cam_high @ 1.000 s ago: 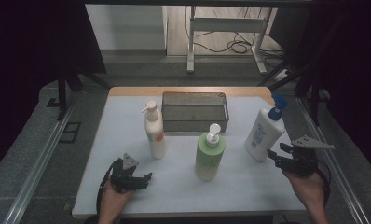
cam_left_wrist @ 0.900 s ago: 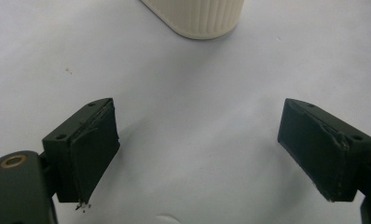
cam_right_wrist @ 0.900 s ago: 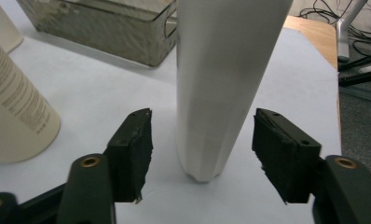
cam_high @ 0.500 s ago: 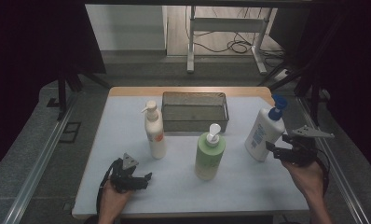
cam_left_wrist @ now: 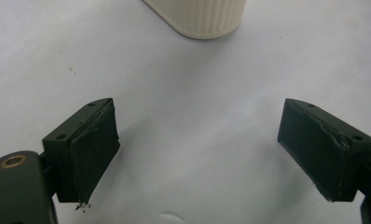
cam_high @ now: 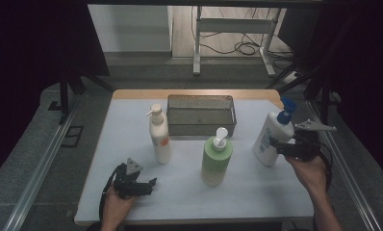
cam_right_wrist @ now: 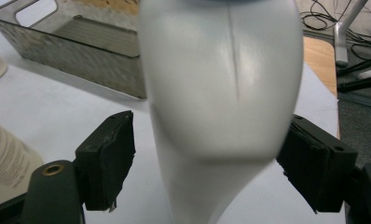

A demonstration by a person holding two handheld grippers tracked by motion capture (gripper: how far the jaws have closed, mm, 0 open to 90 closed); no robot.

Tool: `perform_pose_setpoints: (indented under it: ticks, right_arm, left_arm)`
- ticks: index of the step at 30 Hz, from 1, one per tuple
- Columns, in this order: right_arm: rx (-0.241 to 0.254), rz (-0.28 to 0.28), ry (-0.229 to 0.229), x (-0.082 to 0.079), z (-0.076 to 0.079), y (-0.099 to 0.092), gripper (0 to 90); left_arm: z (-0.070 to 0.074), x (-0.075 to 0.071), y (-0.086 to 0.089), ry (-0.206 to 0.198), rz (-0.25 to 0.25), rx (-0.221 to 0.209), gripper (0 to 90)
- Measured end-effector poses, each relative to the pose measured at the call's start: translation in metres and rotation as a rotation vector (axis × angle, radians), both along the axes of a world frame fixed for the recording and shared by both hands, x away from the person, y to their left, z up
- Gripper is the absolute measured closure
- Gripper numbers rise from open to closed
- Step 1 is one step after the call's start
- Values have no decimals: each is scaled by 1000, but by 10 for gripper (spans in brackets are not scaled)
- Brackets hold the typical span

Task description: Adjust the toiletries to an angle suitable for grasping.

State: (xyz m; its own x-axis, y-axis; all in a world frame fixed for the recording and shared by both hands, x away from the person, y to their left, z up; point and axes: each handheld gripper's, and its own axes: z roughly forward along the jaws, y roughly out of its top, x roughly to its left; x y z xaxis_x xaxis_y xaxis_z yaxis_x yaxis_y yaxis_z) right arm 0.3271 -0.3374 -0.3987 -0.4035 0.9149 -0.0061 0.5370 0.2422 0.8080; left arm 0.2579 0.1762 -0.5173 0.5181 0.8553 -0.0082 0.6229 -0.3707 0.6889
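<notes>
The white bottle with the blue pump (cam_high: 272, 139) stands at the right of the frame, on the white table (cam_high: 132, 120). The right gripper (cam_high: 282, 147) has just been opening; the bottle (cam_right_wrist: 218, 116) is between its jaws, and a gap shows on the left side. If they close off-centre, the tall bottle may tip toward the grey tray (cam_high: 201, 115). The left gripper (cam_left_wrist: 197, 154) rests released, holding nothing.
</notes>
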Motion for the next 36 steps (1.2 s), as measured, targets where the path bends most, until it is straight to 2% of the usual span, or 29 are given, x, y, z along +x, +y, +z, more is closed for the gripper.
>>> perform_pose_setpoints:
  ticks: [10,17,21,29,36]
  right_arm:
    - [-4,3,-1,12,-4,7,232]
    - [12,-1,-12,17,-7,9,326]
    - [14,-7,-14,19,-7,8,360]
    - [14,-7,-9,19,-7,8,371]
    - [15,-29,-12,17,-7,9,381]
  left_arm:
    - [0,0,1,0,2,1,121]
    - [0,0,1,1,0,4,121]
    - [0,0,1,2,0,4,121]
    - [0,0,1,1,1,5,121]
    - [1,-1,2,-4,5,1,121]
